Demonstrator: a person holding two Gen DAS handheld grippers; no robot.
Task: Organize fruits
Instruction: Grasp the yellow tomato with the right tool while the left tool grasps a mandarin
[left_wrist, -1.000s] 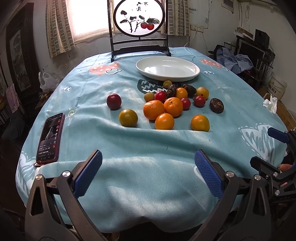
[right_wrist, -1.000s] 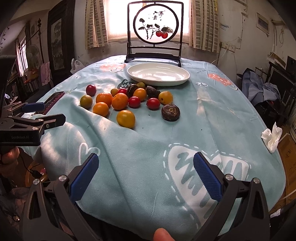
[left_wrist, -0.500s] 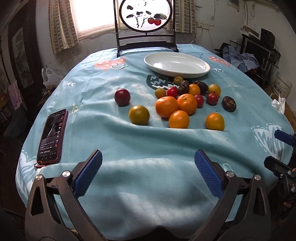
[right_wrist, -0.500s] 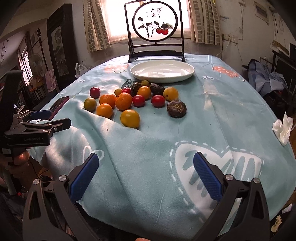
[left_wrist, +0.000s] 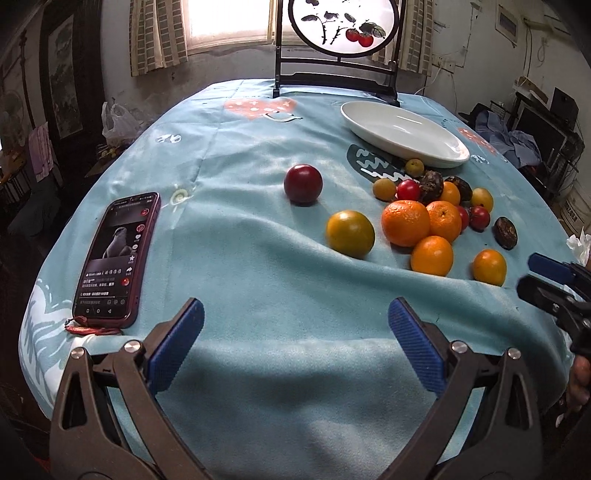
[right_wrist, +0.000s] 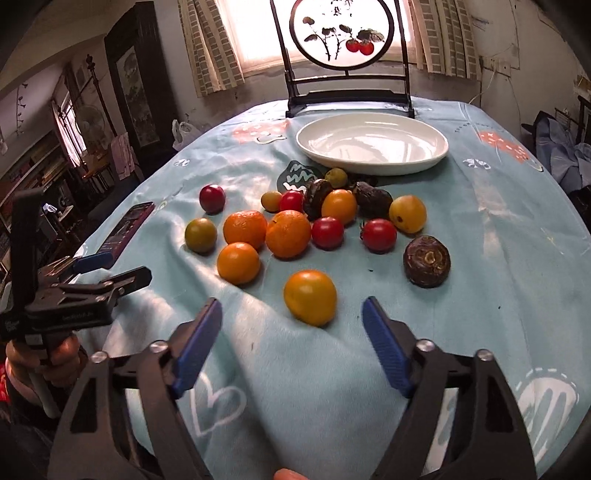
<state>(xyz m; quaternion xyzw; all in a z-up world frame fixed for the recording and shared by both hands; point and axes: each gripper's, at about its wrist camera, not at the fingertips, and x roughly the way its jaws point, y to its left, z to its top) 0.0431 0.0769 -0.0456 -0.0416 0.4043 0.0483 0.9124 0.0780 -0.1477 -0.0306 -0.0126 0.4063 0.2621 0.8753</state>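
- The white plate (right_wrist: 373, 146) sits empty, far behind the orange fruit (right_wrist: 310, 297).
- The right gripper (right_wrist: 291, 332) is just before the orange fruit, jaws closing, holding nothing.
- The left gripper (left_wrist: 295, 336) is farther from it, wide open and empty.

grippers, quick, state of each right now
left gripper: open, holding nothing
right gripper: jaws closing, nothing gripped, orange fruit just ahead

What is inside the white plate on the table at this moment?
The white plate holds no fruit: only its bare glossy inside shows. All the fruits lie on the tablecloth in front of it. What is under the plate is covered.
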